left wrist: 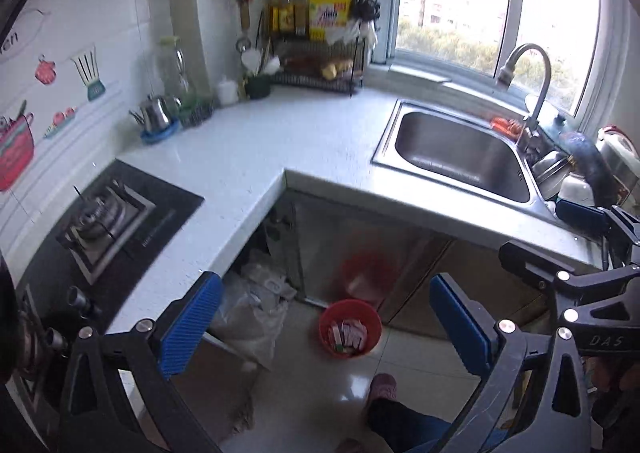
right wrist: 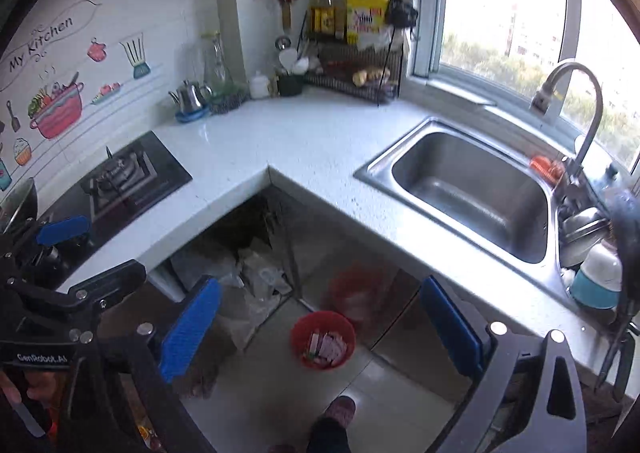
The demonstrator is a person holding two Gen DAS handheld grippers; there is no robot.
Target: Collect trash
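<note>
A small red bin [left wrist: 349, 328] stands on the tiled floor below the counter corner, with several pink and white wrappers inside; it also shows in the right wrist view [right wrist: 322, 340]. My left gripper [left wrist: 326, 323] is open and empty, held high above the floor with the bin between its blue pads [left wrist: 192, 323]. My right gripper [right wrist: 320, 327] is open and empty too, also high above the bin. The right gripper shows at the right edge of the left wrist view [left wrist: 576, 237], and the left gripper at the left edge of the right wrist view [right wrist: 64, 231].
An L-shaped white counter [left wrist: 256, 157] holds a gas hob [left wrist: 104, 221], a steel sink [left wrist: 460, 149] with a tap, a kettle [left wrist: 156, 115] and a rack of bottles [left wrist: 316, 13]. Plastic bags [left wrist: 256, 305] lie under the counter. A slippered foot [left wrist: 382, 389] stands on the floor.
</note>
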